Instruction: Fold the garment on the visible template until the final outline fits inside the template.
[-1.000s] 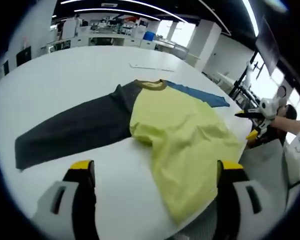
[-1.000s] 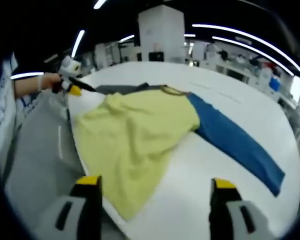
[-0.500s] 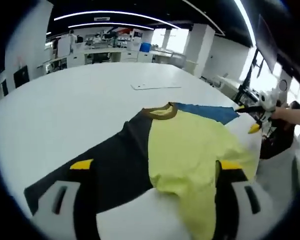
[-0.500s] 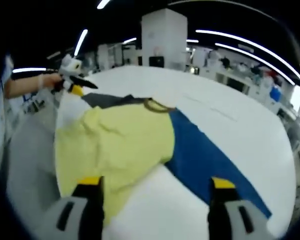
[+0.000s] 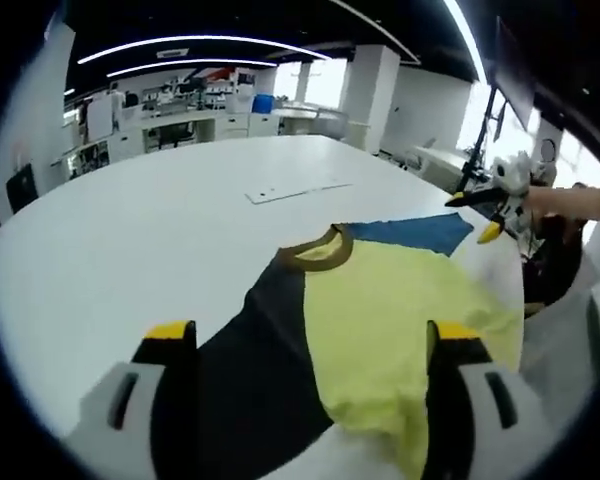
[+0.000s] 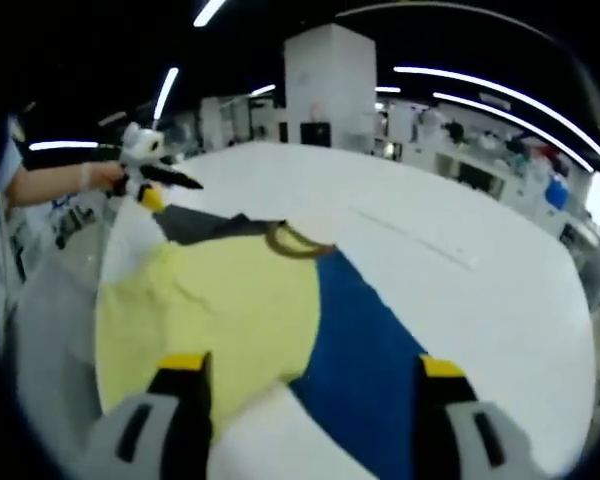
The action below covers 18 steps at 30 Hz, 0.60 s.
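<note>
Both views have been brought closer over the shirt (image 5: 370, 320); the left gripper (image 5: 310, 345) and right gripper (image 6: 302, 375) are held apart, empty.

Garment (image 5: 380, 320): long-sleeved shirt, yellow body, brown collar (image 5: 318, 253) | sleeves: one dark grey (image 5: 255, 370), one blue (image 6: 365, 340), spread to either side | pose: lying flat, slightly rumpled, near the white bench's (image 5: 160, 230) edge

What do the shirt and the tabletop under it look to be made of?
The shirt looks like soft matte knit, likely cotton jersey: it wrinkles and drapes over the table edge, and has a ribbed brown collar. The table looks like a hard, smooth white surface, laminate or painted board, with a faint sheen; I cannot tell which.
</note>
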Motion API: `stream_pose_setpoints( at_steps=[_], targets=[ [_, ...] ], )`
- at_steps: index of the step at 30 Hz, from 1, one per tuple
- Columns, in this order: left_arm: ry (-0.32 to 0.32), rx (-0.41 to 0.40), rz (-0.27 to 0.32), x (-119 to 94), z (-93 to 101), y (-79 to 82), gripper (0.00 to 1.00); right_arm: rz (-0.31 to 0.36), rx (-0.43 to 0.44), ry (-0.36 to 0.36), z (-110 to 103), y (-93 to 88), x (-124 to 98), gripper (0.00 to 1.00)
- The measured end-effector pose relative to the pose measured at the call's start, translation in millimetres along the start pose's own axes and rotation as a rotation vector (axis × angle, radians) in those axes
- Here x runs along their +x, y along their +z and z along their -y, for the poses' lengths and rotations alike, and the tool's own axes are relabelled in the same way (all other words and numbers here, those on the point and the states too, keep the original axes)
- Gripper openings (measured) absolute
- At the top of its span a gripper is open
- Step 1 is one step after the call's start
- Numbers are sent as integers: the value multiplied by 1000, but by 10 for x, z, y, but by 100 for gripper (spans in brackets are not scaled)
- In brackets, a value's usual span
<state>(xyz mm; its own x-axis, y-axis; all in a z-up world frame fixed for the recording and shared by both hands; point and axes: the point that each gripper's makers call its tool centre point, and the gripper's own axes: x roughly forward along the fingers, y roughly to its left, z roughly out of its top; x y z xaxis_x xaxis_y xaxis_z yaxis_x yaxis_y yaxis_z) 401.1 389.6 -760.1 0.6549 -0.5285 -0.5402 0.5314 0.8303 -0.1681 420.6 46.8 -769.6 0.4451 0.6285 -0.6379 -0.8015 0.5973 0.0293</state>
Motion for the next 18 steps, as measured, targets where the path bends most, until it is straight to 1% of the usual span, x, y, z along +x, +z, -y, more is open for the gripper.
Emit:
stream_pose_setpoints(
  at_steps=[1,3,4,6,7,9,11,12,16,18],
  targets=[
    [-8,2,-1,1,17,7,88,2,5,1,25,17,27,80],
    [-12,5,-17,60,-12,-11,85,4,22,2,88,48,108,79],
    [-20,8,-18,82,-15,-13,84,1,26,-6,104,55,144,76],
    [-28,8,-26,143,-3,-14,82,-4,3,-22,149,67,220,69],
    [-17,10,-43,187,-79,-42,81,-6,2,-25,162,69,250,67],
    [-13,9,-44,251,-159,-47,77,-11,11,-24,156,73,308,69],
    [-2,-15,-54,300,-230,-57,73,-18,18,-24,196,78,388,65],
    [-4,-15,-50,324,-256,-50,72,-23,21,-24,195,83,423,63],
    [-2,-28,-56,411,-278,-61,64,-47,16,-22,293,78,573,56],
    [-10,-22,-74,489,-287,-90,62,-63,7,-18,330,96,654,54]
  ],
)
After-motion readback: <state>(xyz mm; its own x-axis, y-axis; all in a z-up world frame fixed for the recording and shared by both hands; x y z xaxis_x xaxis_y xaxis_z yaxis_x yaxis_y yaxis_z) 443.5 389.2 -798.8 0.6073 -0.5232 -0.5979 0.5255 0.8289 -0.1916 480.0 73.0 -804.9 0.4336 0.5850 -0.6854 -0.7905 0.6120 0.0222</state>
